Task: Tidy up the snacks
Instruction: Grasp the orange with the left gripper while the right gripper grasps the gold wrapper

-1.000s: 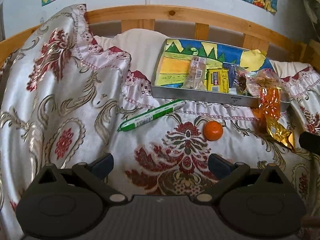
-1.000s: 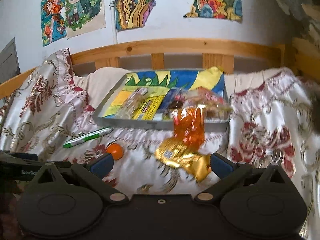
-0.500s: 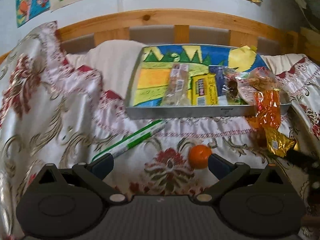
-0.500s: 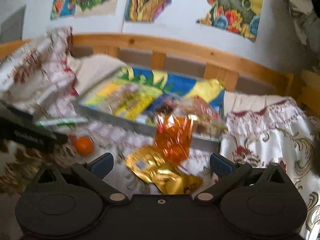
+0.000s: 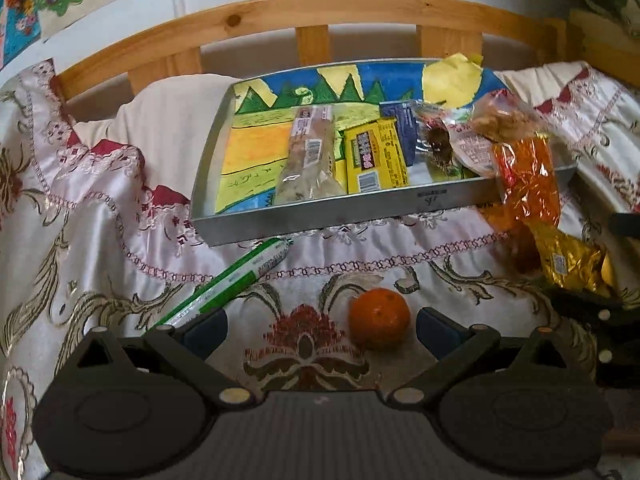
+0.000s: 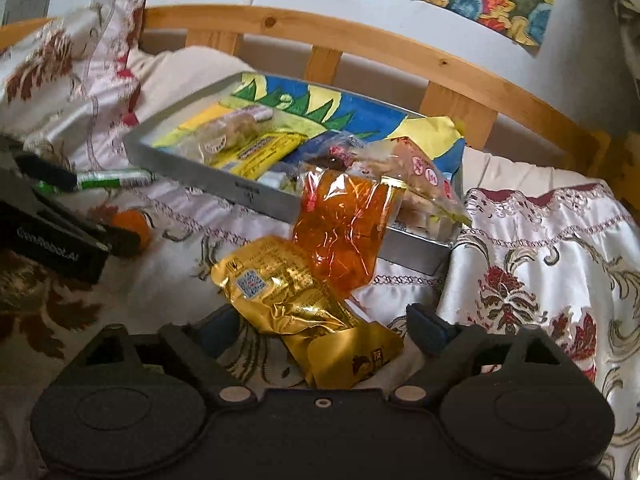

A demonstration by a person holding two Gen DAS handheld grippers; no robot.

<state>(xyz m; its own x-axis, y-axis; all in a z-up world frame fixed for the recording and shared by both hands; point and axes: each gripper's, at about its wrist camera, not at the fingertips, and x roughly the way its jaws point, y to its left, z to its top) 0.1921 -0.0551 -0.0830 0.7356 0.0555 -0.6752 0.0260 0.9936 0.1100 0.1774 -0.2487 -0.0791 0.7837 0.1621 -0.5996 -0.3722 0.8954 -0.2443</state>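
1. Gold foil packet (image 6: 280, 292) is seen lying on the patterned cloth (image 6: 532, 248) between the jaws of the right gripper (image 6: 322, 322); jaws are closing, pads not yet pressed on it
2. Orange cellophane bag (image 6: 344, 224) is draped over the front wall of the metal tray (image 6: 216, 182), its lower end overlapping the gold packet; it could be dragged along or pulled off the tray if the packet is lifted fast
3. Foil is judged slippery and crumpled; a pinch on a loose corner could slide off
4. Left gripper (image 5: 322, 326) is spread wide and empty, with the tangerine (image 5: 379, 318) between its jaws, nearer one pad; a round fruit on soft cloth could be nudged and rolled away
5. Green stick snack (image 5: 236, 276) lies just beside the other left pad; it could be clipped on closing
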